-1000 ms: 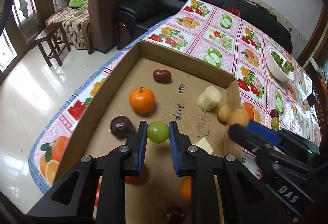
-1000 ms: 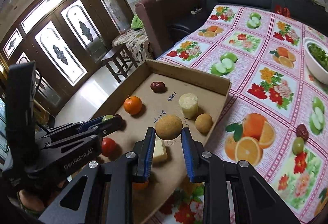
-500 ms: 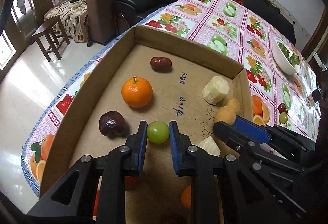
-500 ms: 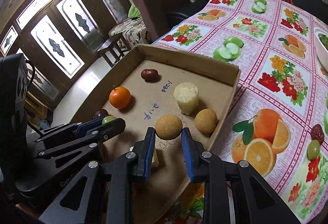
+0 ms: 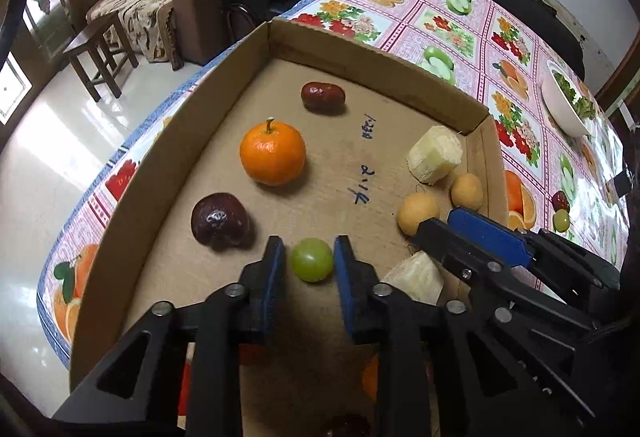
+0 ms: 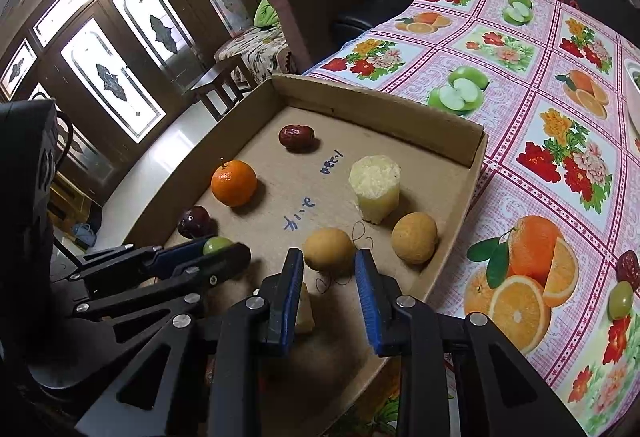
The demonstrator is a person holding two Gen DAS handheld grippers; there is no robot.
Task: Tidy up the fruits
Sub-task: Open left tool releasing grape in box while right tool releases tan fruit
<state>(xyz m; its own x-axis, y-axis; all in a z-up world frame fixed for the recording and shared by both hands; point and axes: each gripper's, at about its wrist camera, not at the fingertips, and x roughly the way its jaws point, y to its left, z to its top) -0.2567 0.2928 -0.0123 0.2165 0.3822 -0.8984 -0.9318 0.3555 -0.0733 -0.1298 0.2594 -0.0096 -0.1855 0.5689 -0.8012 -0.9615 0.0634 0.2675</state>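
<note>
A cardboard tray [image 5: 380,53] [image 6: 400,105] lies on a fruit-print tablecloth. My left gripper [image 5: 310,257] is shut on a green grape [image 5: 312,260], low over the tray floor beside a dark plum [image 5: 219,219]. My right gripper [image 6: 328,265] is shut on a tan round fruit [image 6: 328,248], low in the tray near a second tan fruit [image 6: 414,237]. The tray also holds an orange [image 5: 273,156], a red date [image 5: 322,96] and a pale sugarcane piece [image 5: 435,160]. The left gripper with the grape [image 6: 216,245] shows in the right wrist view.
Another pale piece [image 5: 416,277] lies near the tray's front. A loose grape [image 6: 620,295] and date [image 6: 629,265] lie on the cloth to the right. A white bowl of greens [image 5: 566,105] stands far right. Sofa, armchair and stool stand beyond the table's edge.
Both grippers have moved lower and forward into the tray, each still holding its fruit. The right one's tan fruit now sits close to the second tan fruit.
</note>
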